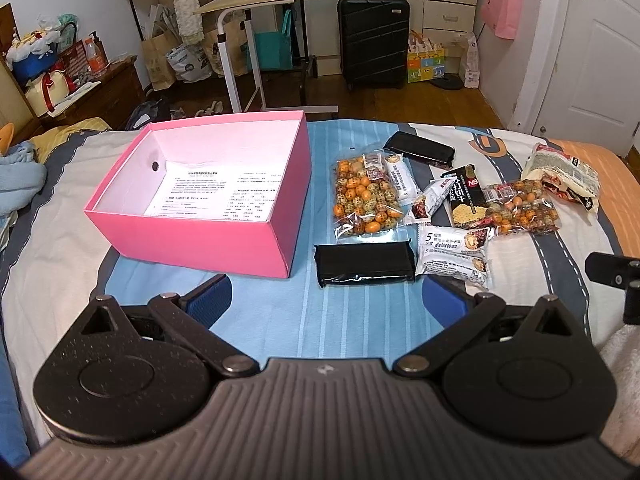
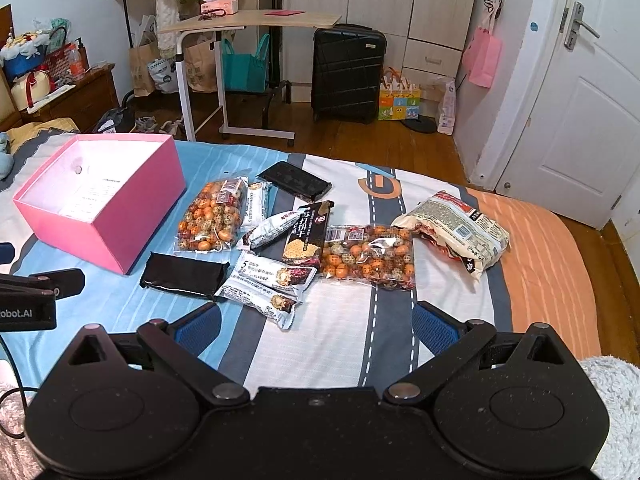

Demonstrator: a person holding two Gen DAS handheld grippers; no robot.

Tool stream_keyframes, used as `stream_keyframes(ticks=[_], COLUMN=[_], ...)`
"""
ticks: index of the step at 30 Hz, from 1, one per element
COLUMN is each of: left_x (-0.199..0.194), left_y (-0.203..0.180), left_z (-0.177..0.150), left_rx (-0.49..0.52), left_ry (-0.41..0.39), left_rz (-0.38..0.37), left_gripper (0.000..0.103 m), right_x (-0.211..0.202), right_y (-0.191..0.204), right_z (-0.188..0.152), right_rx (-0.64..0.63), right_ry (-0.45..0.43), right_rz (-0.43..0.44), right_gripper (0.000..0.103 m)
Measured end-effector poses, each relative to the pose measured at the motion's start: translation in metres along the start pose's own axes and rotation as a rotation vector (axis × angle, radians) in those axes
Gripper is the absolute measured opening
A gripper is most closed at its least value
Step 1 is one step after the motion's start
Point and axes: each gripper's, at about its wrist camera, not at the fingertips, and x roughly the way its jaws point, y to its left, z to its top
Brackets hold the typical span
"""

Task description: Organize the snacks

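A bedroom, with a striped bedspread [image 1: 280, 312] as my work surface. My left gripper [image 1: 326, 300] and right gripper [image 2: 316, 322] both hover above it, jaws spread wide and empty. From the left jaws, a black packet [image 1: 364, 264] lies at 12 o'clock just beyond, the open pink box [image 1: 208, 236] at 11 o'clock, and the scattered snacks [image 1: 448, 208], touching and overlapping, at 1 o'clock beside the box.
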Motion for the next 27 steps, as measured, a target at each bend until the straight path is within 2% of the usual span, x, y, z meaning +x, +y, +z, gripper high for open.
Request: stream_keyframes(ticks=[7,20,27], left_x=[0.000,0.000,0.005], left_y=[-0.001,-0.005,-0.009], left_z=[0.001,0.000,0.002], left_rx=[0.002,-0.004,-0.011], left_ry=[-0.002,0.003,-0.005], left_rz=[-0.005,-0.058,-0.072], left_gripper=[0.103,0.103,0.101], right_x=[0.001,0.007,-0.001], right_y=[-0.001,-0.005,-0.022], right_z=[0.000,-0.002,0.011], right_rx=[0.001,0.000,0.010], right_ry=[0.001,0.007,-0.036], right_rz=[-0.001,0.002,0.055], right_gripper=[0.103,0.103,0.103])
